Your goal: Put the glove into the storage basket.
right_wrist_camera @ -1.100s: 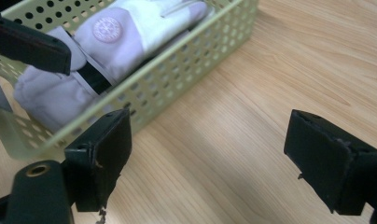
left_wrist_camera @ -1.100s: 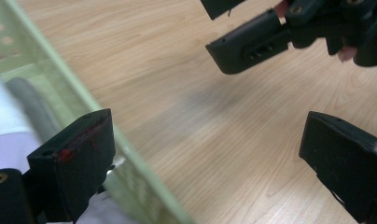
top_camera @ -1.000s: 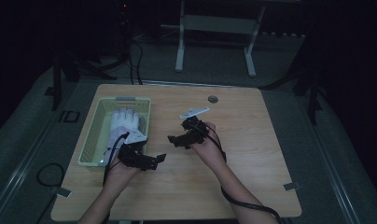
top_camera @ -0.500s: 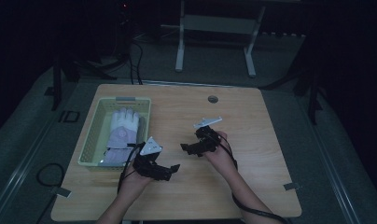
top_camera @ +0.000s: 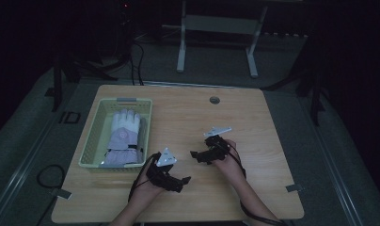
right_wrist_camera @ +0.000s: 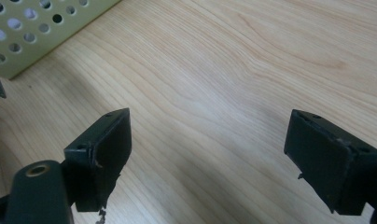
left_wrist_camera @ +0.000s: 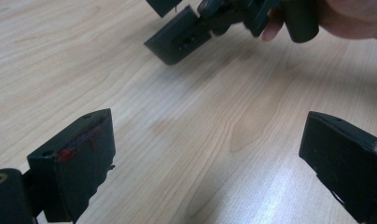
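Note:
A pale green perforated basket [top_camera: 96, 133] stands on the left of the wooden table [top_camera: 254, 122] and holds a white and lilac glove [top_camera: 123, 137] lying flat. My left gripper [top_camera: 184, 181] hovers low near the table's front, right of the basket, open with nothing between its jaws [left_wrist_camera: 203, 154]. My right gripper [top_camera: 195, 156] is a little farther back and to the right, pointing left, open and empty too [right_wrist_camera: 207, 149]. In the left gripper view the right gripper [left_wrist_camera: 177, 39] and the hand holding it show at the top.
A corner of the basket [right_wrist_camera: 42, 32] appears at the upper left of the right gripper view. A small round grommet [top_camera: 214, 100] sits near the table's far edge. Metal stand legs [top_camera: 216, 42] are on the floor behind the table.
Both grippers have drawn back from the basket toward the table's front and to the right. The glove stays in the basket.

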Tool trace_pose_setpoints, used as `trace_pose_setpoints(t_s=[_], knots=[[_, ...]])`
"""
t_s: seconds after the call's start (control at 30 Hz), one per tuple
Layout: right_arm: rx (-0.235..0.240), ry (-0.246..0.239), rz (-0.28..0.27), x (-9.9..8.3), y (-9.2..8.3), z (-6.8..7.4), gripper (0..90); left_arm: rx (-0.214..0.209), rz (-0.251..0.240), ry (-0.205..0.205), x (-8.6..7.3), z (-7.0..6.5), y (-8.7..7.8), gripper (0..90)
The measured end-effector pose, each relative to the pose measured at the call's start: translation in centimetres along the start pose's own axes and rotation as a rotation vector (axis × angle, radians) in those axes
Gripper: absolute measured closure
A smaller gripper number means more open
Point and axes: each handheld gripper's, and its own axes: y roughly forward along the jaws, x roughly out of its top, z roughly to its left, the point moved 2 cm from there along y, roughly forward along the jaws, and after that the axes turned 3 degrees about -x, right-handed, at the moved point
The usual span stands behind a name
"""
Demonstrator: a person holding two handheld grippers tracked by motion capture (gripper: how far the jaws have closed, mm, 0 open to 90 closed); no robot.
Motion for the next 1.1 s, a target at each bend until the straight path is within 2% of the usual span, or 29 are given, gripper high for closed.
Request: trace_pose_setpoints(t_s=[0.23,0.5,0.87,1.1], knots=[[-0.008,-0.01,-0.024,-1.1,-0.7,-0.9,14.6,-0.014,-0.004,-0.019,-0.9,-0.2,1.0,3.6],[-0.007,-0.01,-0.024,-2.4,-1.1,-1.2,14.2,0.001,0.009,0.007,-1.5,-0.8,1.7,3.6],[0.0,0.009,-0.044,-4.6,-1.7,-1.8,14.0,0.017,0.008,0.006,-2.0,-1.0,2.2,3.6],[0.003,-0.004,-0.053,-5.1,-1.8,-2.1,14.0,0.022,0.001,0.007,-2.1,-1.1,2.3,3.6]])
